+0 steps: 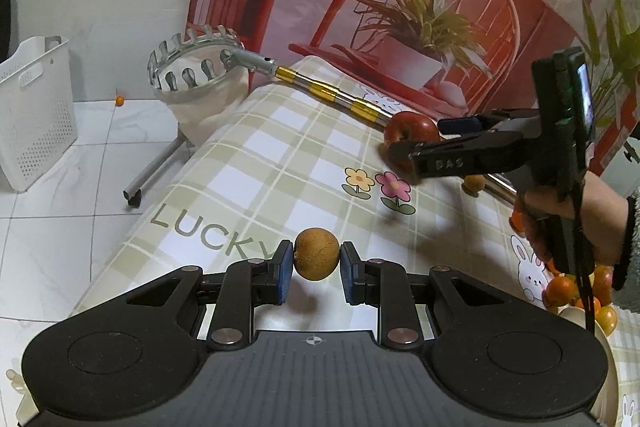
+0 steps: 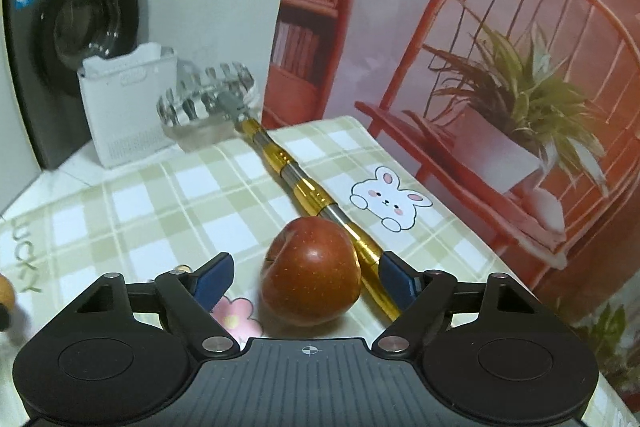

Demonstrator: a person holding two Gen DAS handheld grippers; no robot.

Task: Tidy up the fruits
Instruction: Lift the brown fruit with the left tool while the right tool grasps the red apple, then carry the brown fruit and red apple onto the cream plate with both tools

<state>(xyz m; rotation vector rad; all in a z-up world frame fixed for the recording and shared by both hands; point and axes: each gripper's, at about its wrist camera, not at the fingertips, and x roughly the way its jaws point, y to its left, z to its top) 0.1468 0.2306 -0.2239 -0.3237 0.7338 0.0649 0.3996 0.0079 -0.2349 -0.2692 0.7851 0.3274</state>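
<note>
Left claw (image 1: 317,261) grips brown fruit (image 1: 317,254)

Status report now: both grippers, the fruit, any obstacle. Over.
Left gripper shut on brown fruit. Right gripper open, jaws around red apple, not gripping. Picker pole touches apple's far side.

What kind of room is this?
Probably a home laundry or utility corner: a washing machine and white laundry basket stand on tiled floor, beside a table with a checked cloth.
</note>
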